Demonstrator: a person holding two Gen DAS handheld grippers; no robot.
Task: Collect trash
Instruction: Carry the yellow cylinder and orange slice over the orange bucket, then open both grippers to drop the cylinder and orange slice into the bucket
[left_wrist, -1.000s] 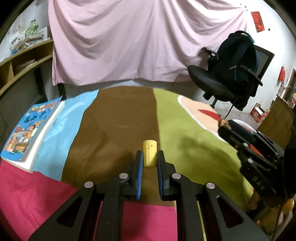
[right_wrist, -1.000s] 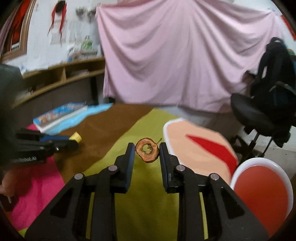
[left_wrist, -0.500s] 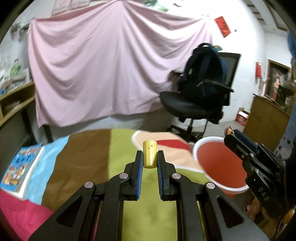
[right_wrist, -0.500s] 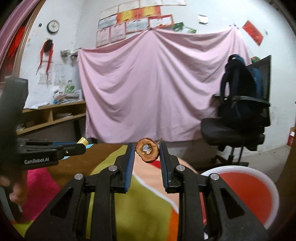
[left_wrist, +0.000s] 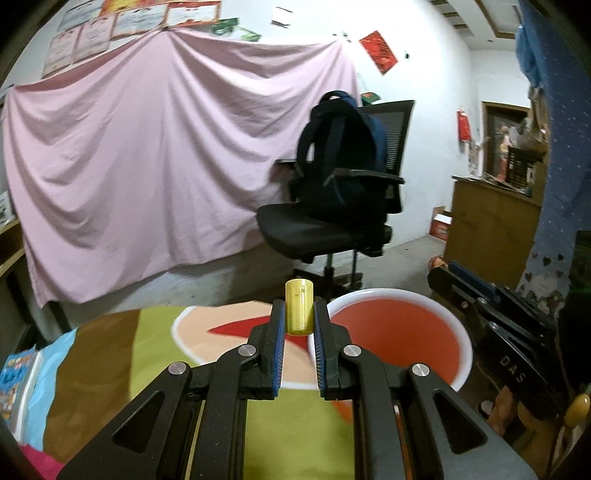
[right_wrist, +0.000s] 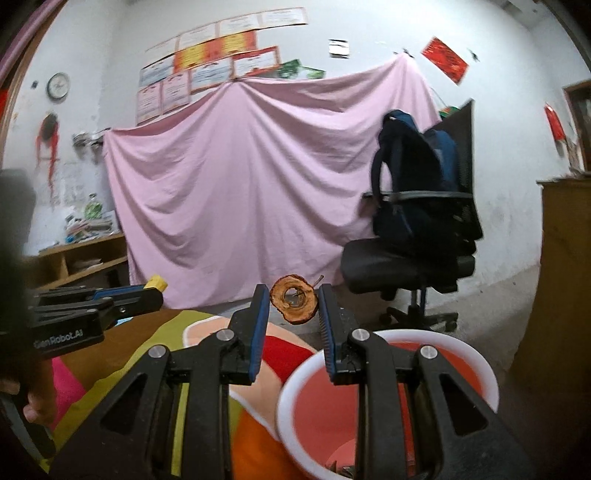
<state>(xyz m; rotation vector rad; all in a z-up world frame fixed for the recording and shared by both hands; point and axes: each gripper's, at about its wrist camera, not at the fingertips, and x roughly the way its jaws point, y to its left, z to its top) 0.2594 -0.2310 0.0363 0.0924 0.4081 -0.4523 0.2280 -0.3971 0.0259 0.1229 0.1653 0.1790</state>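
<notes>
A small yellow cylinder (left_wrist: 299, 311) stands upright between my left gripper's (left_wrist: 299, 322) blue pads, which are shut on it. It hangs over the far edge of the colourful table cloth (left_wrist: 162, 354), just left of a red bin with a white rim (left_wrist: 400, 339). My right gripper (right_wrist: 294, 306) is shut on a brown dried fruit ring (right_wrist: 294, 303) with a hole through it, held above the cloth's edge beside the red bin (right_wrist: 388, 391). In the right wrist view the left gripper (right_wrist: 147, 291) and its yellow cylinder (right_wrist: 156, 283) show at the left. In the left wrist view the right gripper's side (left_wrist: 491, 314) shows at the right.
A black office chair (left_wrist: 332, 225) with a dark backpack (left_wrist: 340, 155) stands behind the bin, before a pink sheet (left_wrist: 147, 166) on the wall. A book (left_wrist: 14, 384) lies at the cloth's left edge. Wooden shelves (right_wrist: 81, 262) and a wooden cabinet (left_wrist: 491, 221) flank the room.
Both grippers have swung right and risen with their loads, from over the middle of the cloth to its far right edge. The red bin has come into view close beneath them.
</notes>
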